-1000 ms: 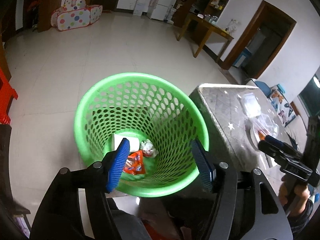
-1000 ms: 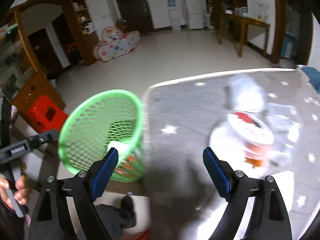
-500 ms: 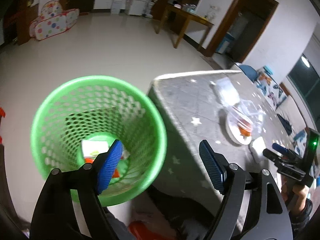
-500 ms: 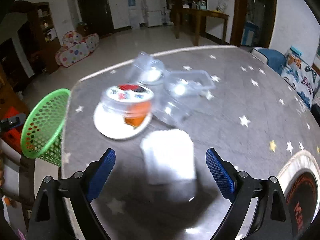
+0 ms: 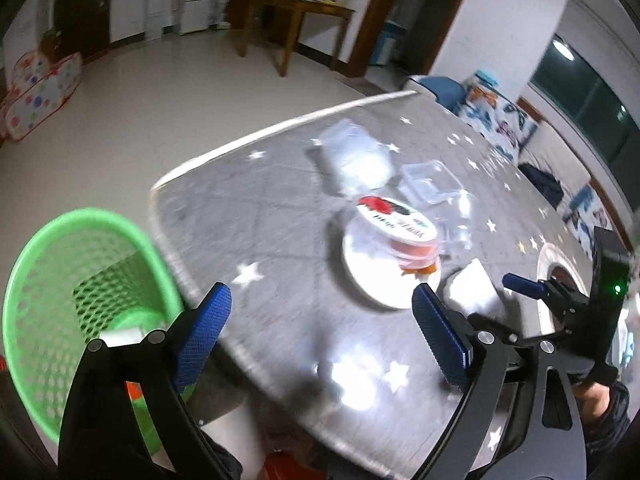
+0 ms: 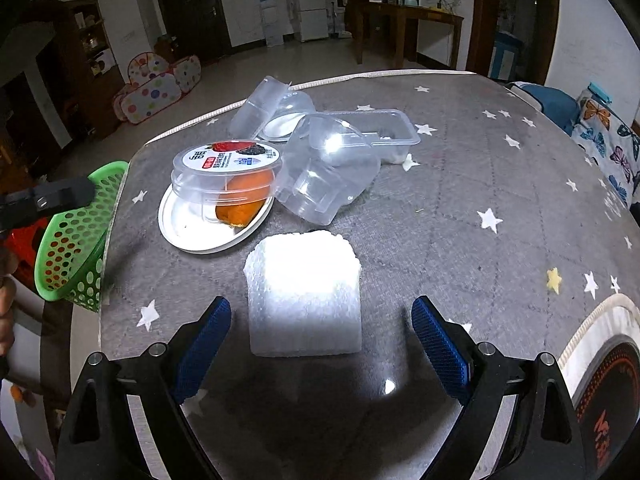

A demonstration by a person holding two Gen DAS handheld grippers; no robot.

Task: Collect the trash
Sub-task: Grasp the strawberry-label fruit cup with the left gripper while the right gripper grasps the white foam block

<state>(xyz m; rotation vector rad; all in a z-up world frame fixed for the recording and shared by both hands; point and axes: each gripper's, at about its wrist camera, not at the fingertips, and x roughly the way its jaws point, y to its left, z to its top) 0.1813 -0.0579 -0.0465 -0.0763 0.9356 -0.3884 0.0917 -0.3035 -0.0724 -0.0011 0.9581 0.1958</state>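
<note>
A white foam block (image 6: 304, 300) lies on the grey star-patterned table, just ahead of my open, empty right gripper (image 6: 322, 346). Behind it a clear lidded tub (image 6: 226, 174) with orange food sits on a white plate (image 6: 188, 224), among several empty clear plastic containers (image 6: 328, 168). The green mesh basket (image 5: 76, 304) stands off the table's left edge with trash inside. My left gripper (image 5: 322, 330) is open and empty, over the table's near edge beside the basket. The right gripper also shows in the left wrist view (image 5: 520, 284) next to the foam block (image 5: 474, 290).
A round dark mat (image 6: 608, 384) lies at the table's right front. The basket shows at the left in the right wrist view (image 6: 76, 248). A wooden table (image 6: 404, 20) and a dotted play tent (image 6: 160, 88) stand far back on the tiled floor.
My left gripper has swung right, from over the basket to the table's edge. My right gripper has moved in toward the foam block, which now lies close between its fingers' line.
</note>
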